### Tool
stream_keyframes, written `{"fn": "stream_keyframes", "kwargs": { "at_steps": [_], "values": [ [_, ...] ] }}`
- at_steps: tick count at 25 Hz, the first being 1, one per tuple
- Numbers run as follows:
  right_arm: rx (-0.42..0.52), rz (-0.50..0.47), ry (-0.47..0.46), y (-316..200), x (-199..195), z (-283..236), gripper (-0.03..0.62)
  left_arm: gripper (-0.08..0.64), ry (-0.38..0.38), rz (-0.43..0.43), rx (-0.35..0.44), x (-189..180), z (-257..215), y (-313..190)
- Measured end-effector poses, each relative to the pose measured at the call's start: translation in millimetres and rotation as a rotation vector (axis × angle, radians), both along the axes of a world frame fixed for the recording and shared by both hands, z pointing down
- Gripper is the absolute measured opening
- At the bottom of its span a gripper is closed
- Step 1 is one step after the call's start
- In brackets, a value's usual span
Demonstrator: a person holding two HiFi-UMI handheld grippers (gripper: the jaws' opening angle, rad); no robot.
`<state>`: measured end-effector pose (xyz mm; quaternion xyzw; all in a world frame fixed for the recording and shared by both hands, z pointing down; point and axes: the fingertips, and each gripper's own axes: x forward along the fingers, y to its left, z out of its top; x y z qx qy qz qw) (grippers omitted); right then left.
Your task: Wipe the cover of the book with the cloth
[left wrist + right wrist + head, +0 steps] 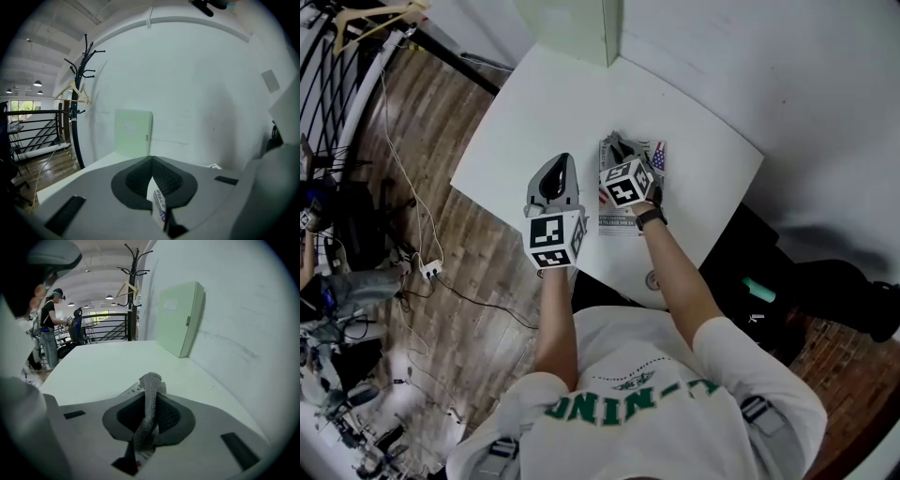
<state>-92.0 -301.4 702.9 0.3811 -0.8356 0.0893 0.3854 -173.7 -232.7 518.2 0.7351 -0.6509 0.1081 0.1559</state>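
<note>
R gripper (622, 150) pinches the grey cloth (151, 385) over the book (620, 223); L gripper (555, 164) (left of it) is pressed together on a printed slip (159, 202).

Book (619, 223) on table (553, 112), right of left claw (557, 167).

My right gripper (626, 155) covers most of the book (617, 223), and its cover lettering is too small for me to read. The cloth (151, 397) runs down between those jaws, its lower end hidden. Just beyond the jaws, only a sliver of book shows.
</note>
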Motion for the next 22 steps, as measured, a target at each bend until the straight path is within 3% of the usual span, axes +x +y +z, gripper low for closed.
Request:
{"fn": "stream_keyframes", "kwargs": {
  "at_steps": [7, 13, 16, 19, 22],
  "values": [
    [0.03, 0.199, -0.001, -19, 96, -3, 0.06, 0.008, 0.032, 0.065, 0.007, 31, -6, -9],
    [0.023, 0.222, 0.036, -18, 107, 0, 0.04, 0.008, 0.03, 0.047, 0.001, 27, -2, -4],
    [-0.048, 0.21, 0.0, -9, 82, -1, 0.042, 0.008, 0.032, 0.018, 0.004, 17, -5, 3],
    [-0.061, 0.071, -0.09, 8, 21, -11, 0.051, 0.008, 0.032, -0.013, 0.008, 4, -8, 9],
    [-0.047, -0.052, -0.065, 23, -24, -10, 0.052, 0.008, 0.035, -0.035, 0.011, -5, -10, 15]
  ]
}}
